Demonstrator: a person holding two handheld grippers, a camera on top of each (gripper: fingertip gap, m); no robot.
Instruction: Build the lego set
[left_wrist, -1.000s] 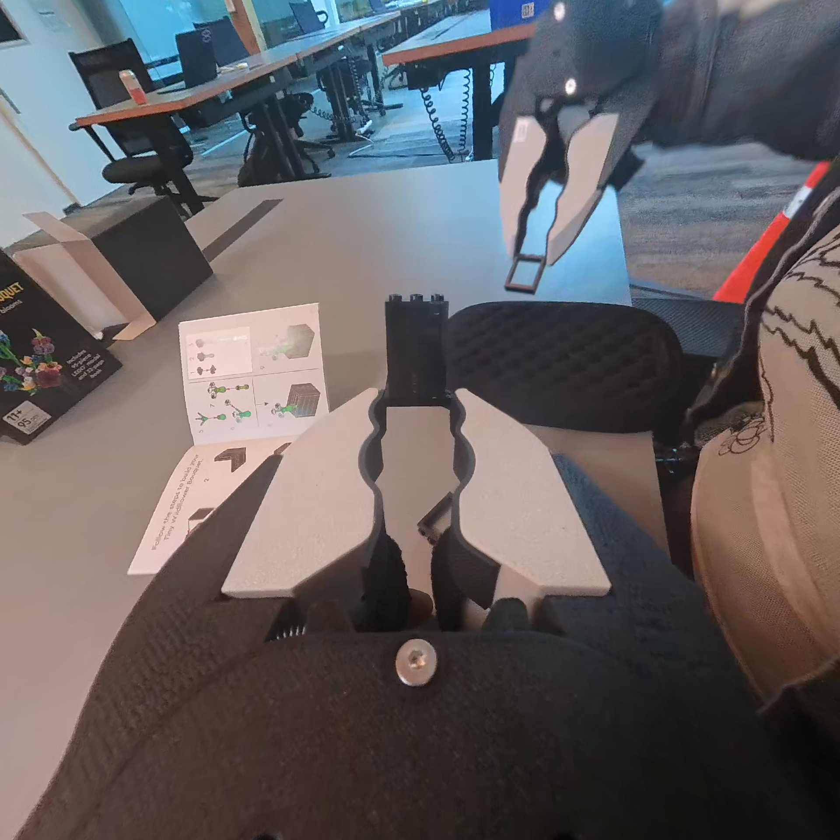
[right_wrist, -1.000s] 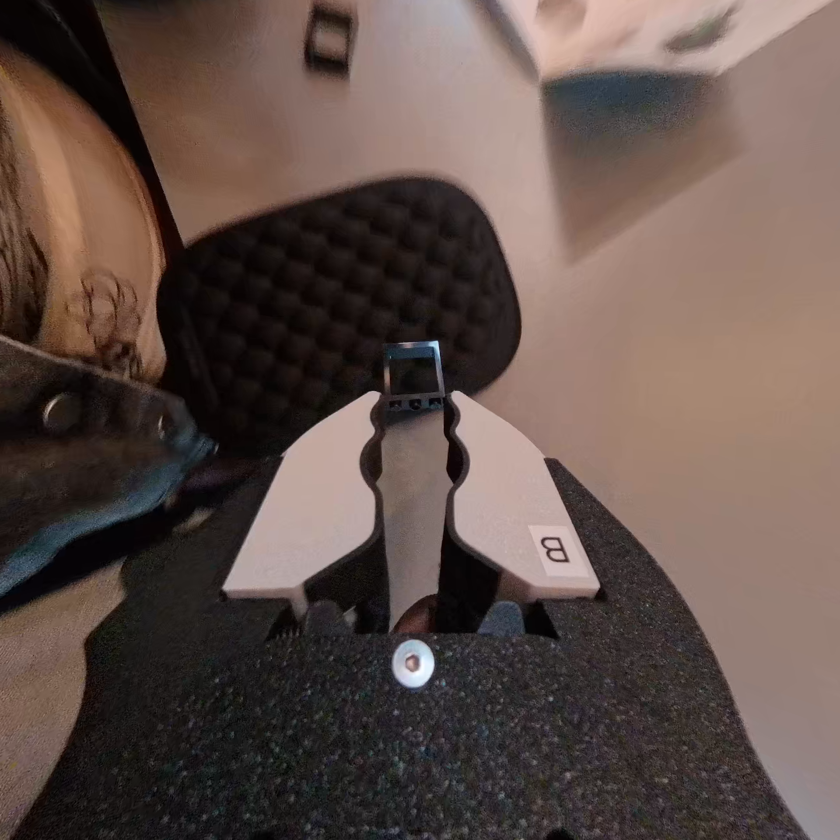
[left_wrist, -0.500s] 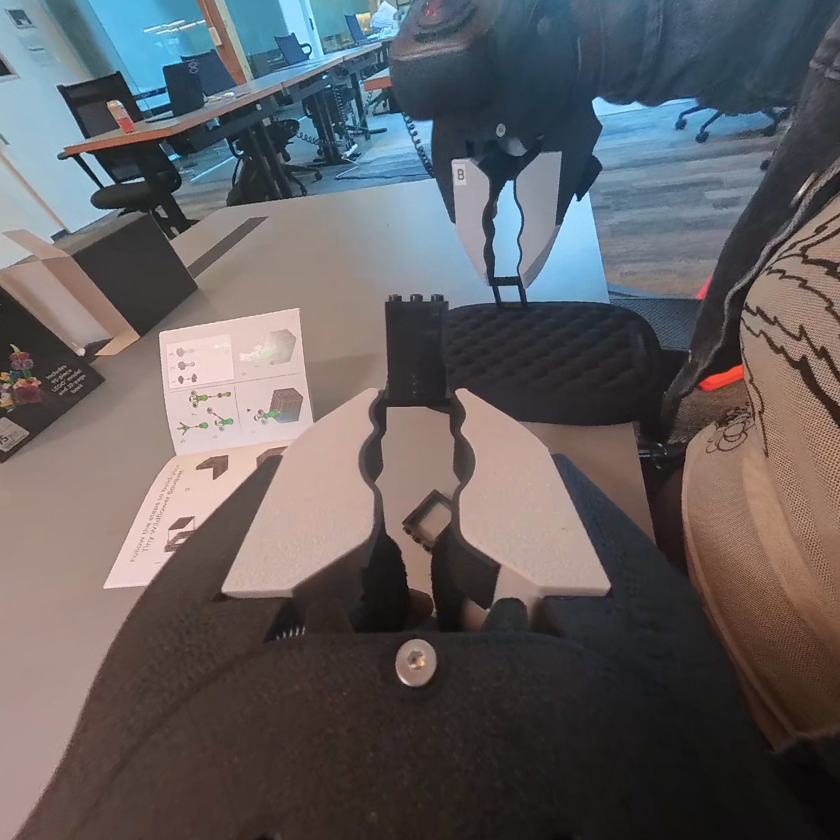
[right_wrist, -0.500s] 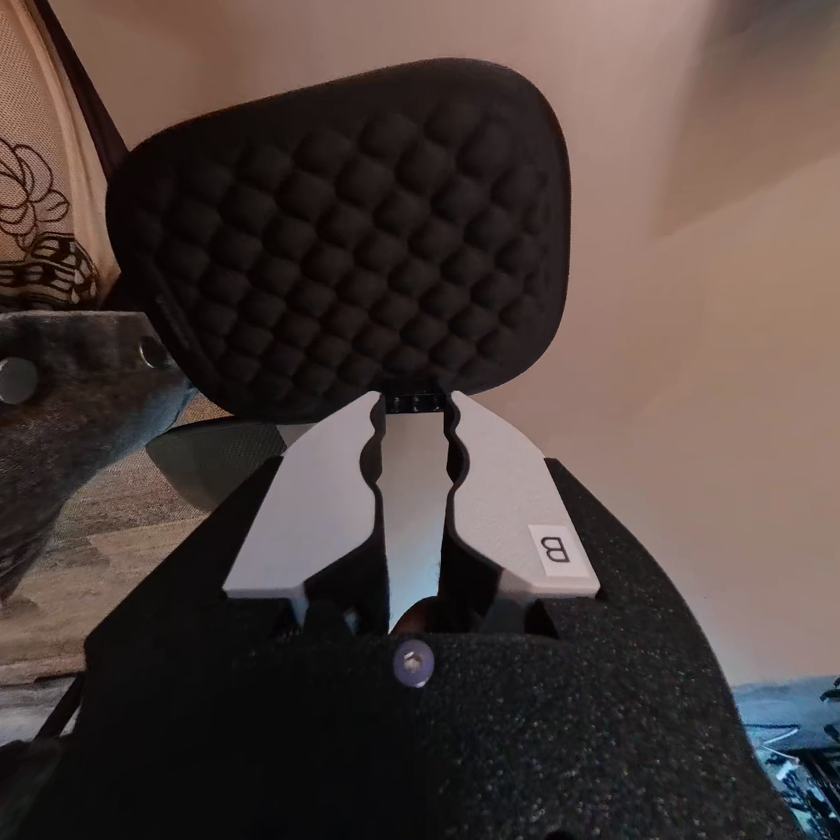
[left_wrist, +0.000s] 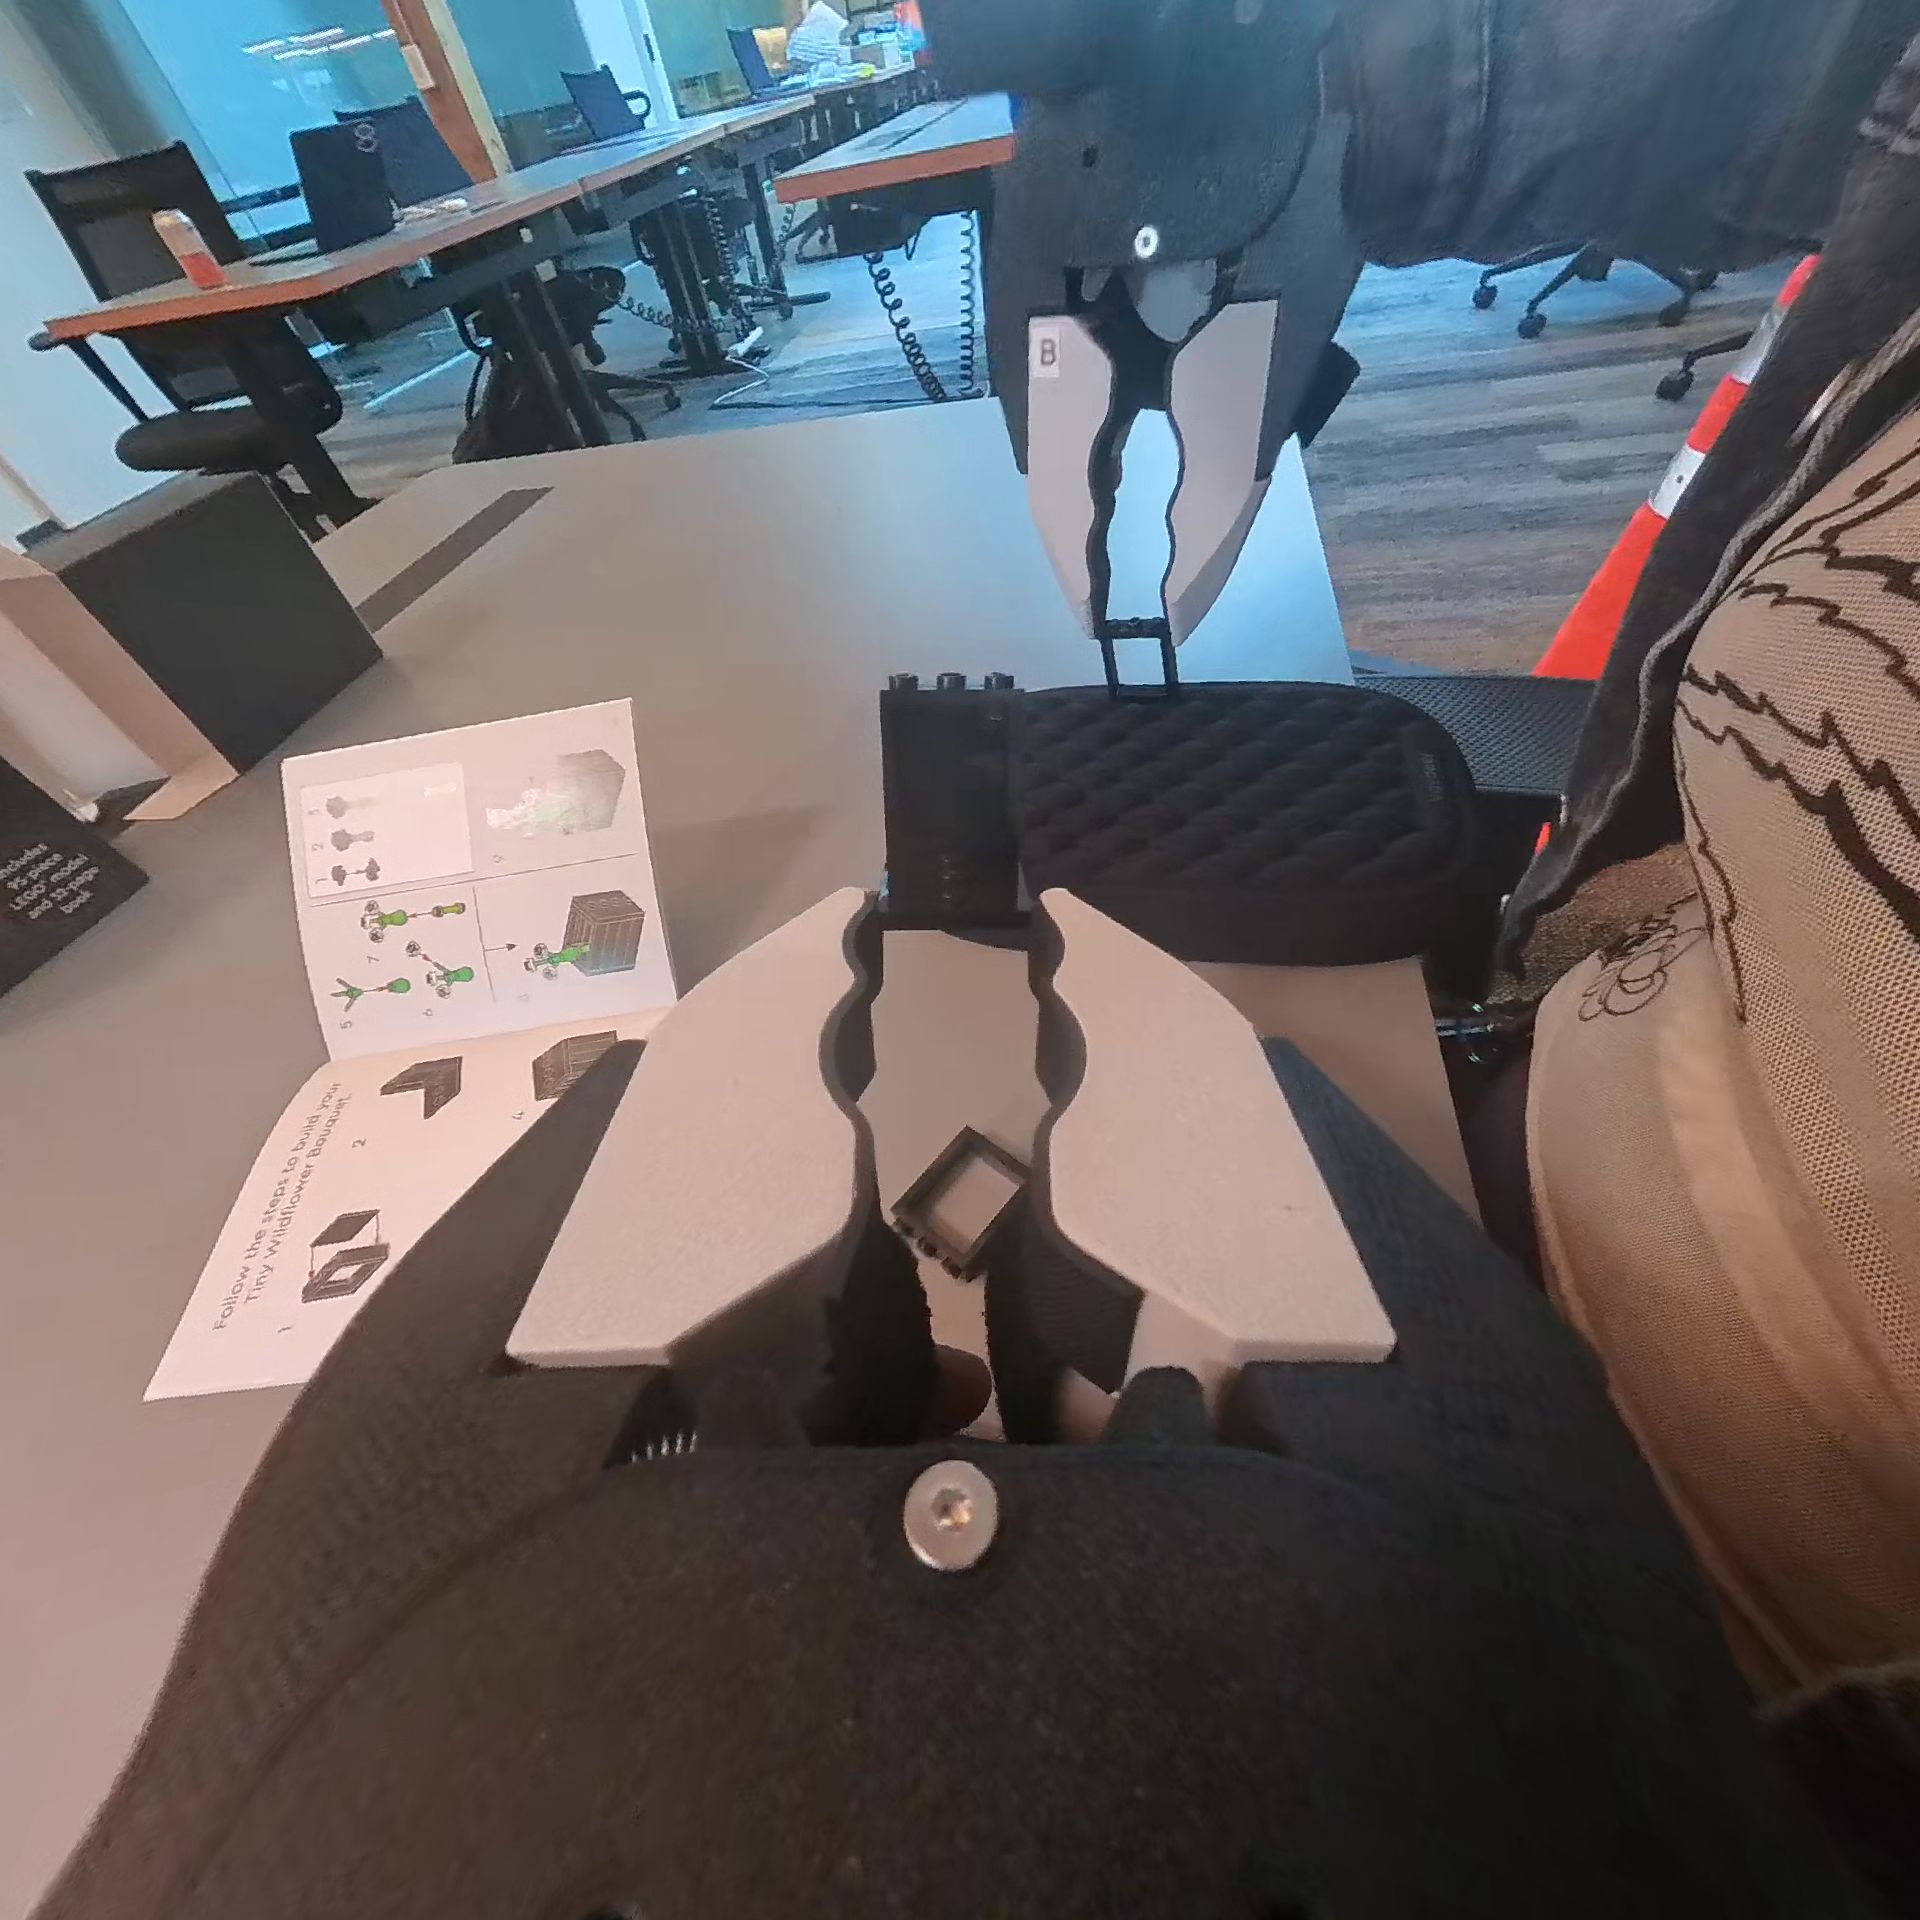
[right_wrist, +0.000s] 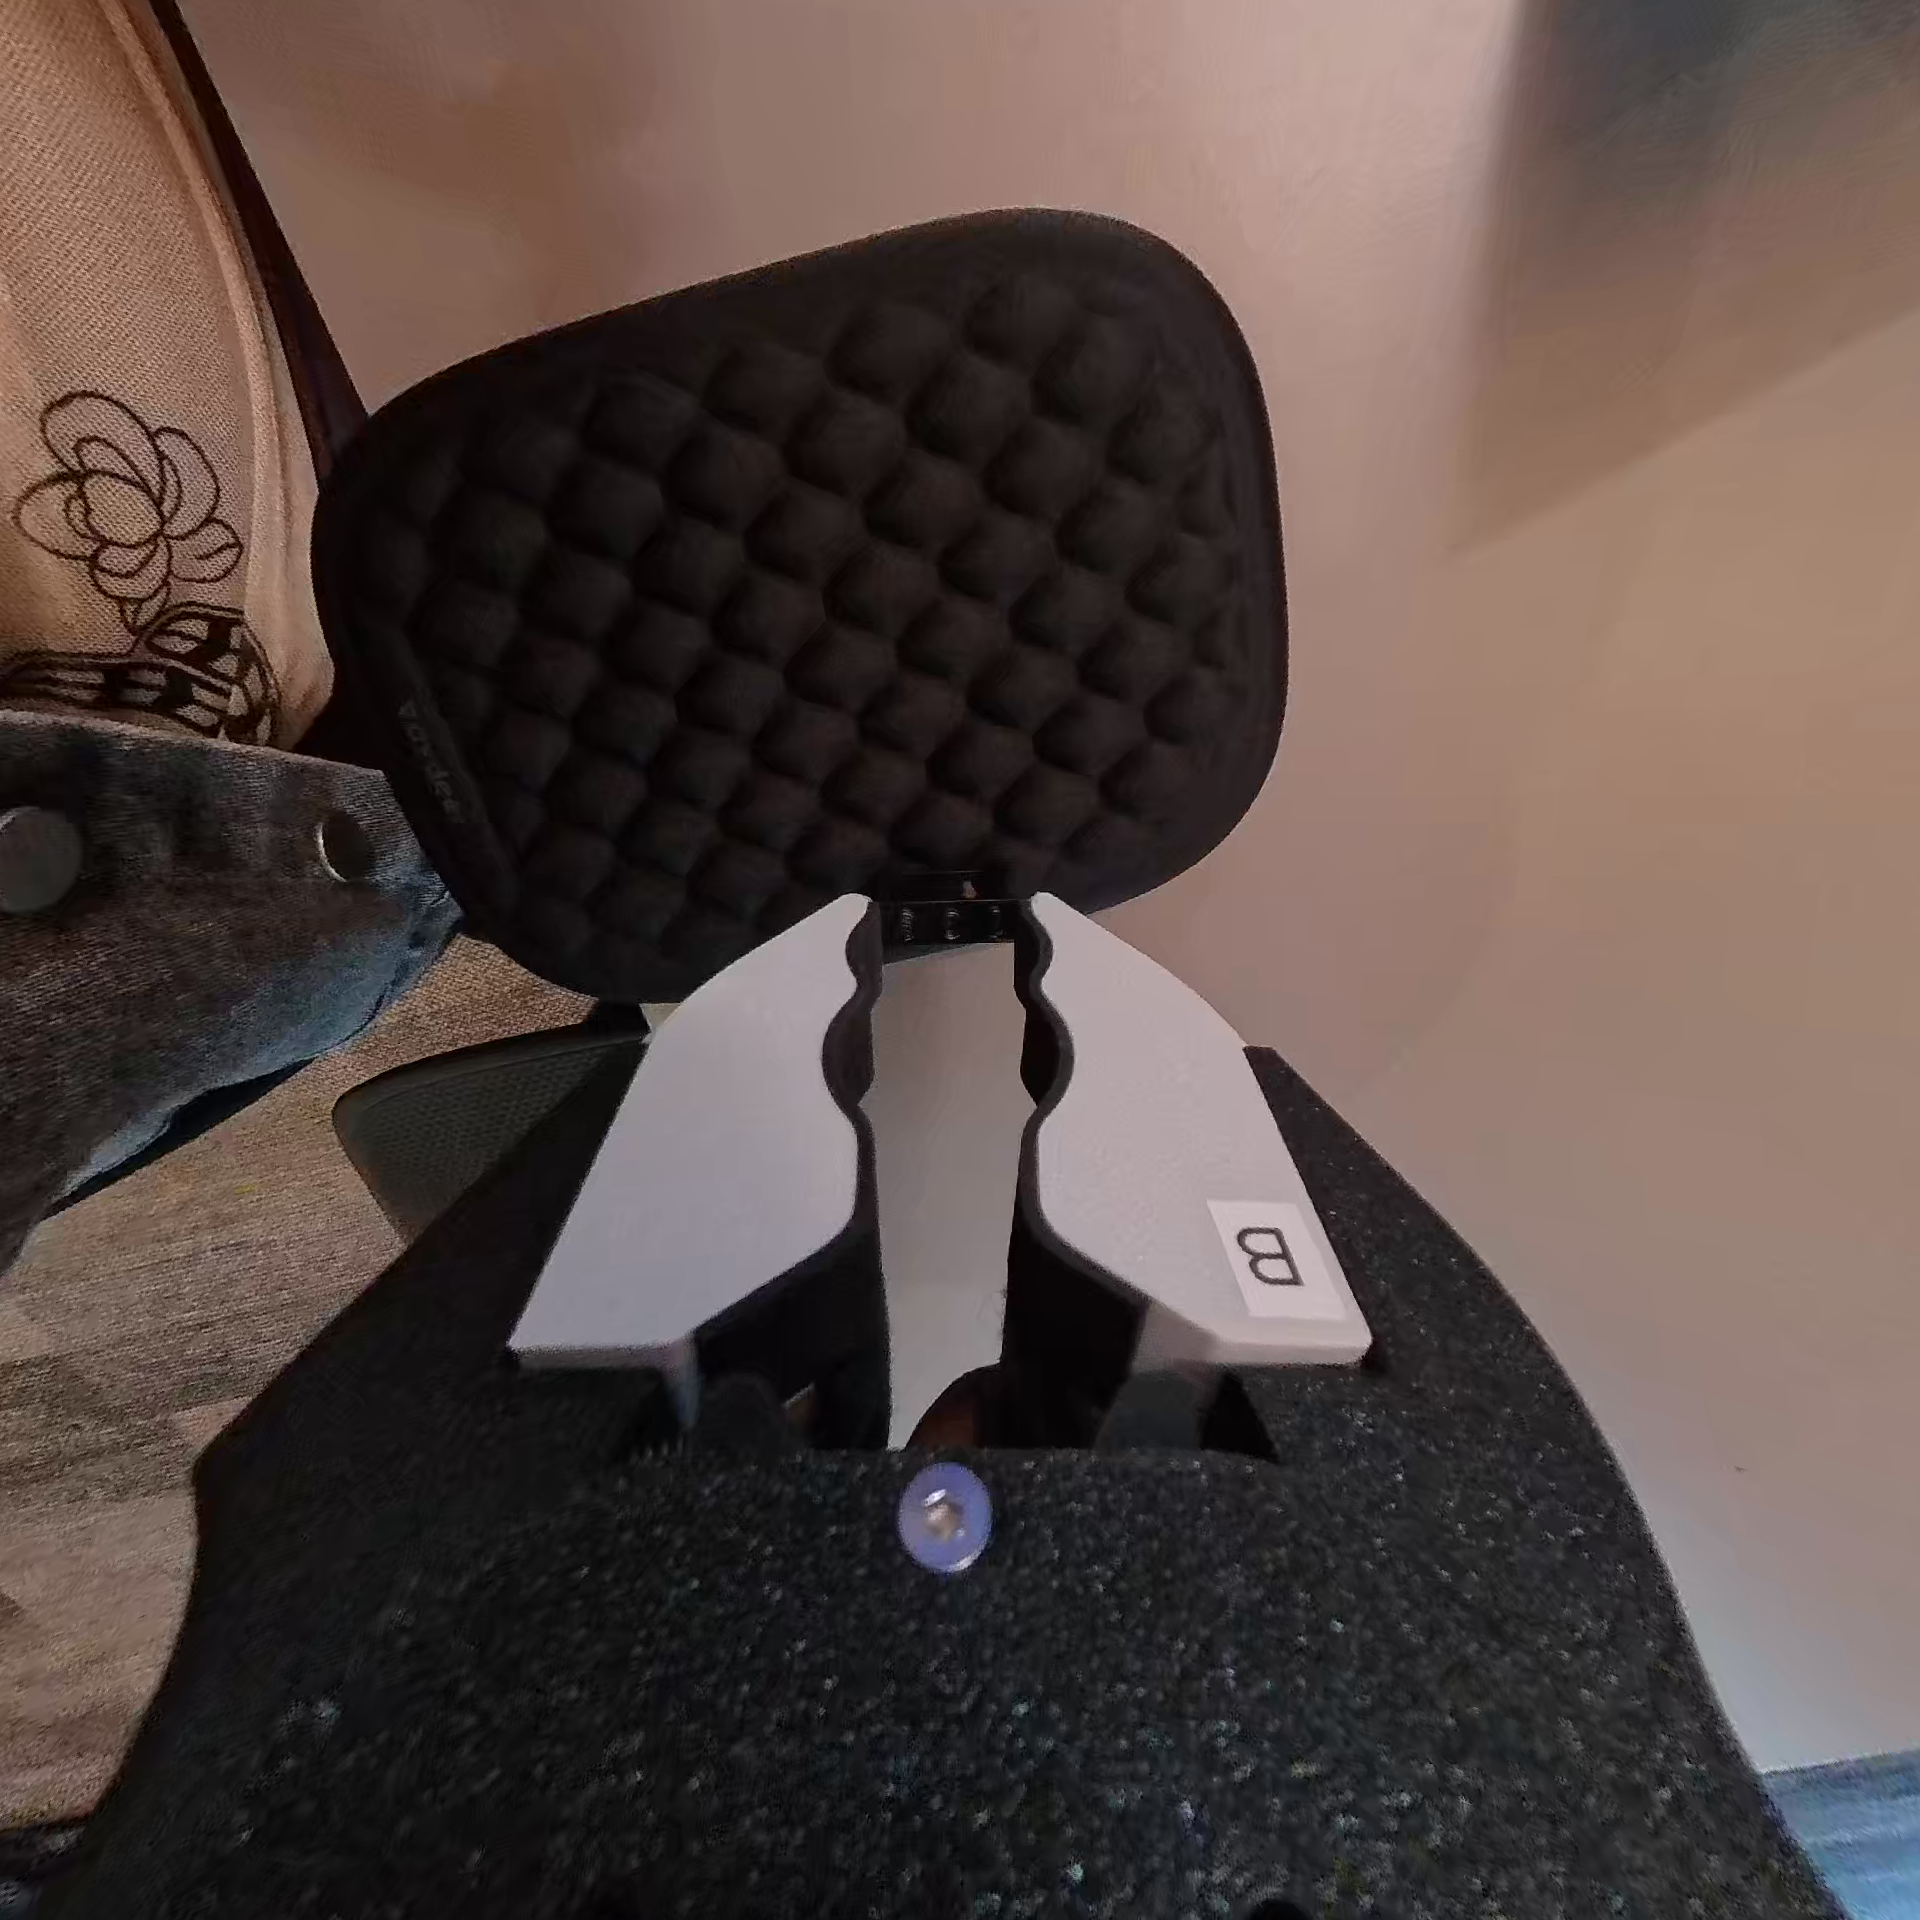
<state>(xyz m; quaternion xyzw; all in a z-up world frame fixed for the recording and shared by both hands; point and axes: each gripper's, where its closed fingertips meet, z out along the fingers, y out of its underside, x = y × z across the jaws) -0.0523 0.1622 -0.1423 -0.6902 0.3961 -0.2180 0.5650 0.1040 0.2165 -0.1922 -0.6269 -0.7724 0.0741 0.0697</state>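
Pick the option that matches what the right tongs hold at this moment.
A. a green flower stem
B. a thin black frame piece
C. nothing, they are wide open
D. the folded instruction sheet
B: in the left wrist view the right tongs pinch a thin black frame piece at their tips, hanging just above the black quilted pad.

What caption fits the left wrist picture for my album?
Left gripper holds a black lego wall upright while the right gripper brings a black frame piece above the padded mat.
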